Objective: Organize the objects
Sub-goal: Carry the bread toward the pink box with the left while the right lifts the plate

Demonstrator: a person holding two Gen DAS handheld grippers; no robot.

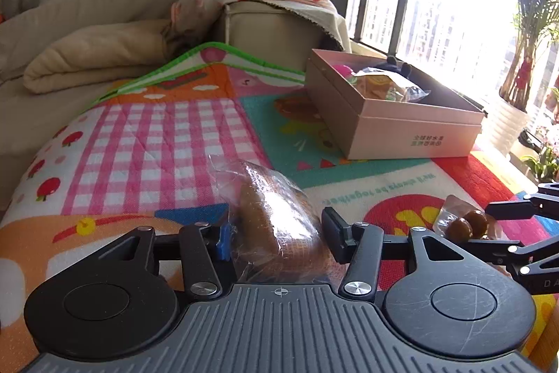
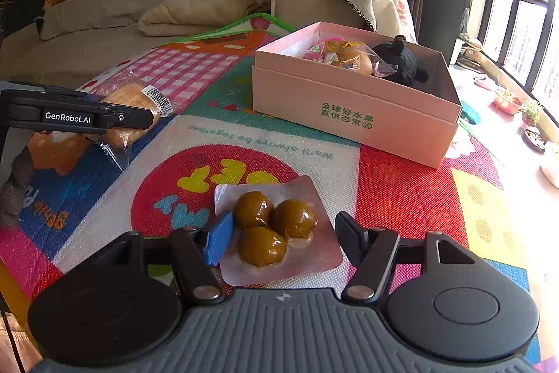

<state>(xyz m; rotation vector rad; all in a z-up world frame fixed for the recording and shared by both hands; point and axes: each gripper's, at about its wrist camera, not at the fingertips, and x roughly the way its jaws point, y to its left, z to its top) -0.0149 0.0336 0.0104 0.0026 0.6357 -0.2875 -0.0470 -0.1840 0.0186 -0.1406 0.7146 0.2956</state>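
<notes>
Left tongs (image 1: 276,233): low over the colourful patterned play mat (image 1: 157,128), jaws spread wide either side of a clear-wrapped brown bread bun (image 1: 269,215); whether the pads touch the wrapper cannot be told.

Right tongs (image 2: 279,240): low over the mat, jaws wide around a clear vacuum pack of three glossy brown round balls (image 2: 272,226), which lies flat on the mat's red circle.

Open pink cardboard box (image 2: 353,114): beyond the pack, on the mat; holds wrapped snacks and a black plush toy (image 2: 401,62).

Beige folded blanket (image 2: 195,13): behind the box.
</notes>
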